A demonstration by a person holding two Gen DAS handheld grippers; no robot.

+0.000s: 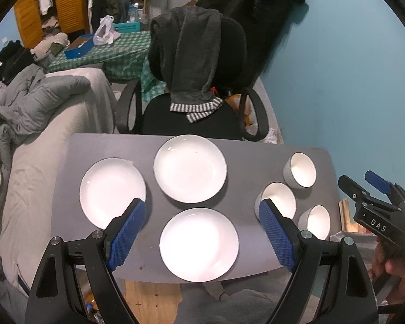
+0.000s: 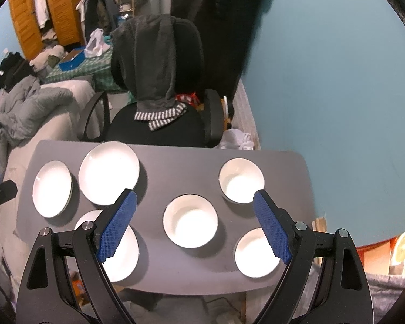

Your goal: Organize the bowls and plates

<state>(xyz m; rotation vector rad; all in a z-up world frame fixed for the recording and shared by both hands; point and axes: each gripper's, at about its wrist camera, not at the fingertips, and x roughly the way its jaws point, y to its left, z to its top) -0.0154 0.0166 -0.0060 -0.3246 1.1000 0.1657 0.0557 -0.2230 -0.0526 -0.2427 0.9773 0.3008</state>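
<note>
Three white plates lie on the grey table [image 1: 243,159]: a left plate [image 1: 112,191], a far plate [image 1: 190,168] and a near plate [image 1: 199,244]. Three white bowls stand on the right: a far bowl [image 1: 301,170], a middle bowl [image 1: 279,199] and a near bowl [image 1: 316,221]. My left gripper [image 1: 202,210] is open and empty above the near plate. My right gripper [image 2: 194,202] is open and empty above the middle bowl [image 2: 190,221], with the far bowl [image 2: 241,179] and near bowl [image 2: 256,253] to its right. The plates show at left in the right wrist view [image 2: 109,172].
A black office chair [image 1: 197,81] draped with a dark towel stands just behind the table. A sofa with grey bedding [image 1: 40,124] is at the left. A blue wall [image 1: 351,81] is at the right. The right gripper's body [image 1: 375,210] shows at the right edge.
</note>
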